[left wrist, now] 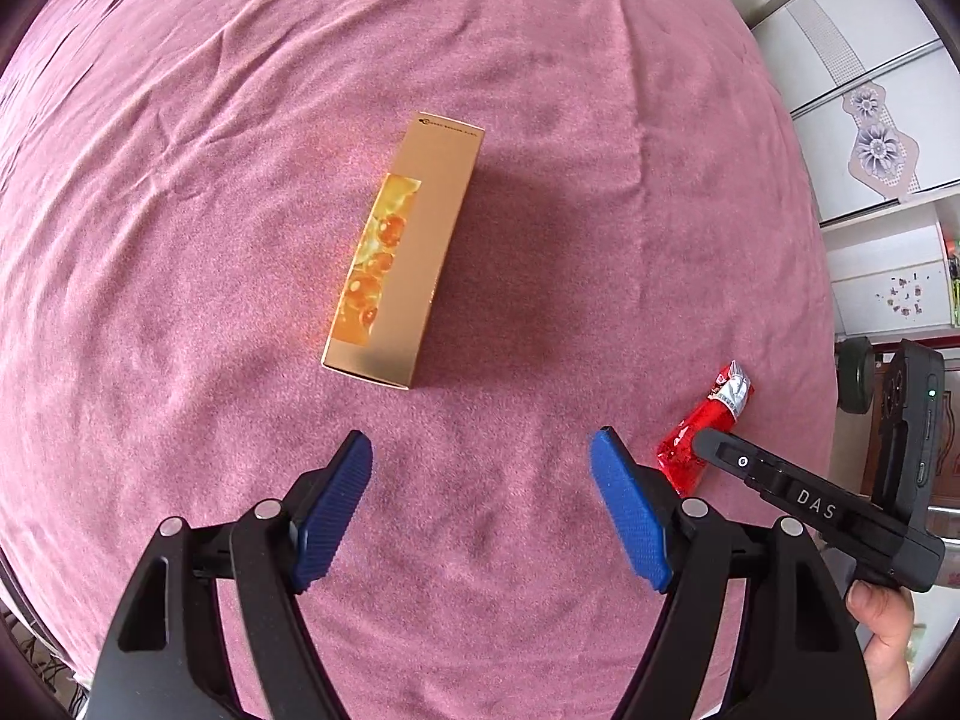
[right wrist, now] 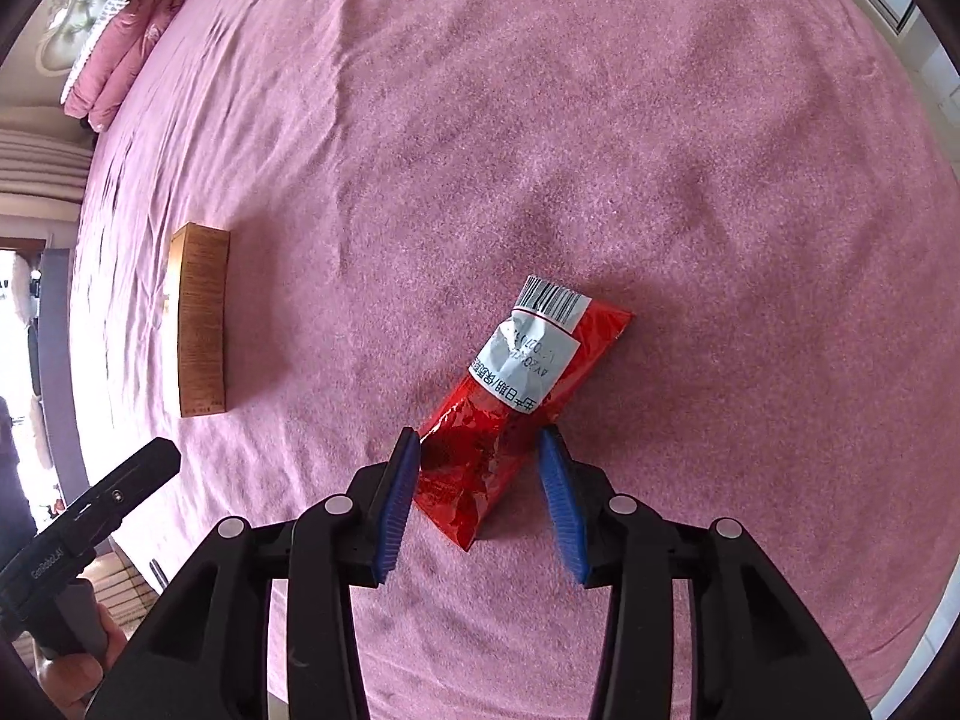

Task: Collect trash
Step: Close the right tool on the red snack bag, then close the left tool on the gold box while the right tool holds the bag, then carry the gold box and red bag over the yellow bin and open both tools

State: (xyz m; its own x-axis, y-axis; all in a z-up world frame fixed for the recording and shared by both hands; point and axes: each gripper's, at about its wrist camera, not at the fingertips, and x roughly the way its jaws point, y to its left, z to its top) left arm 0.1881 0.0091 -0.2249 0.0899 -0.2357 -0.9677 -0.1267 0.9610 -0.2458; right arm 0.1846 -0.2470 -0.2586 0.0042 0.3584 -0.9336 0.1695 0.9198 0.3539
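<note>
1 box (left wrist: 399, 252), 1 wrapper (right wrist: 510, 414) on bedspread (left wrist: 600, 120); left gripper (left wrist: 480, 480) spread wide; right gripper (right wrist: 480, 480) apart, straddling wrapper

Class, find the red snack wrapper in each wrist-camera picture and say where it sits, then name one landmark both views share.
Left wrist view: the red snack wrapper lies at the lower right on the pink bedspread, partly behind the right gripper's dark finger.
Right wrist view: it lies at centre, just below the middle, its lower end between the right gripper pads.
Shared landmark: the gold box, left of the wrapper in both.
</note>
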